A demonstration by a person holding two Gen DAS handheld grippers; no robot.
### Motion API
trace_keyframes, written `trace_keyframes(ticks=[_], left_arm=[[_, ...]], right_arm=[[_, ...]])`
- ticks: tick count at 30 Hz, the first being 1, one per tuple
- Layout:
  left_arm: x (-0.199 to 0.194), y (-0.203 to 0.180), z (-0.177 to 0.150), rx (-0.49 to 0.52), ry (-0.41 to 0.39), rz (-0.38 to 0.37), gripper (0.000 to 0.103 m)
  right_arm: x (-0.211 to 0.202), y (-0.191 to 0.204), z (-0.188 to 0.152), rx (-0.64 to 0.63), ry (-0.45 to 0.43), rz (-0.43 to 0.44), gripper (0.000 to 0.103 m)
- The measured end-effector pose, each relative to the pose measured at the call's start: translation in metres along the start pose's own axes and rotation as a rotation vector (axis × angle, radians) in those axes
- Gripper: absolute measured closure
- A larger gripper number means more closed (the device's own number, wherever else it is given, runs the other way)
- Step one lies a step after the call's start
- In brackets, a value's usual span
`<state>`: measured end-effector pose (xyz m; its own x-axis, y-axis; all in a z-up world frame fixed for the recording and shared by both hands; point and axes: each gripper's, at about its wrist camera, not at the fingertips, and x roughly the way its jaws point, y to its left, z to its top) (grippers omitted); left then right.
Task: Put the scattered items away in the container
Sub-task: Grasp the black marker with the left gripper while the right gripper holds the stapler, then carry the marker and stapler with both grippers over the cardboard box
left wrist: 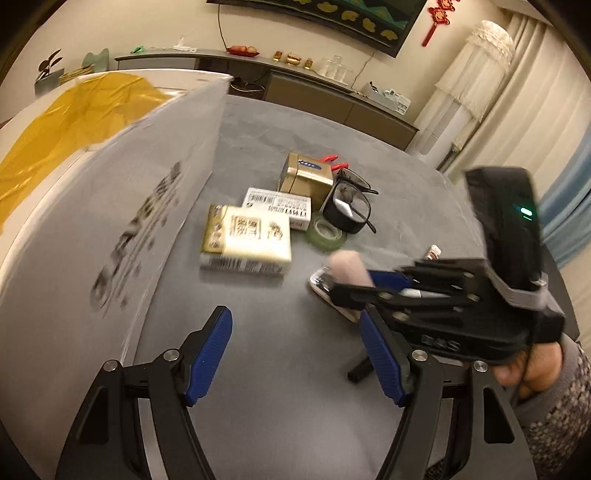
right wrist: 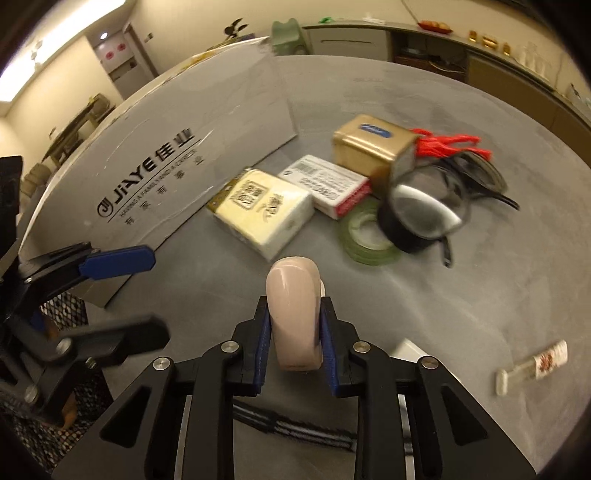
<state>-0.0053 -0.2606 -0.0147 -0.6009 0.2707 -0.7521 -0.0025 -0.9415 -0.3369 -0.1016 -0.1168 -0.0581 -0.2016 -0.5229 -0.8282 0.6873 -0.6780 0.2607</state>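
Vial (right wrist: 532,363) behind right claw (right wrist: 293,332), right wrist view only

A home living room is indicated: a long sideboard (left wrist: 280,74) set with ornaments and glasses, pleated curtains (left wrist: 517,110), a red knot charm (left wrist: 437,18) hung beside a framed picture (left wrist: 332,14).

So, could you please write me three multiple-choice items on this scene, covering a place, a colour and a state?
1. Where does the green tape roll lie?
A. inside the box
B. on the table beside the glasses
C. on the gold tin

2. What colour are the pads of the left gripper?
A. red
B. blue
C. yellow

3. What is the right gripper doing?
A. gripping a pink object
B. open
C. gripping glasses

Answers: B, it rests on the grey surface; B, both pads show blue; A, the fingers clamp it.
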Motion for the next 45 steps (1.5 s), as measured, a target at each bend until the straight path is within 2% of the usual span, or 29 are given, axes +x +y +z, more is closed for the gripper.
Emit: trace_keyframes(ticks=[5,11,15,16,17,20,24,33,45], left_arm=[[0.015,-0.015,0.001,0.017,0.032,-0.053,0.031],[0.044,-0.066,-0.014,0.203,0.116,-0.11,0.03],[0.07,-0.091,-0.022,0.284,0.157,-0.073,0.031],[0.072,-0.097,-0.023,0.31,0.149,-0.056,0.034],[0.074,-0.101,-0.024,0.329,0.145,-0.037,0.041],[0.073,-0.104,-0.026,0.348,0.145,-0.006,0.075],[0.069,-0.097,-0.025,0.311,0.153,-0.009,0.089],[0.065,-0.094,-0.027,0.259,0.155,0.019,0.089],[0.038,-0.09,-0.02,0.229,0.092,0.065,0.089]], right_arm=[[-0.043,-0.036,0.001,0.153,-0.107,0.058,0.077],[-0.083,-0.069,-0.018,0.275,-0.175,-0.006,0.077],[-0.088,-0.088,-0.036,0.351,-0.178,-0.034,0.077],[-0.091,-0.09,-0.039,0.362,-0.179,-0.036,0.077],[-0.092,-0.091,-0.041,0.369,-0.182,-0.038,0.077],[-0.095,-0.09,-0.042,0.368,-0.194,-0.035,0.077],[-0.097,-0.081,-0.04,0.338,-0.207,-0.039,0.077],[-0.087,-0.068,-0.044,0.312,-0.183,-0.067,0.077],[-0.08,-0.044,-0.062,0.289,-0.166,-0.112,0.077]])
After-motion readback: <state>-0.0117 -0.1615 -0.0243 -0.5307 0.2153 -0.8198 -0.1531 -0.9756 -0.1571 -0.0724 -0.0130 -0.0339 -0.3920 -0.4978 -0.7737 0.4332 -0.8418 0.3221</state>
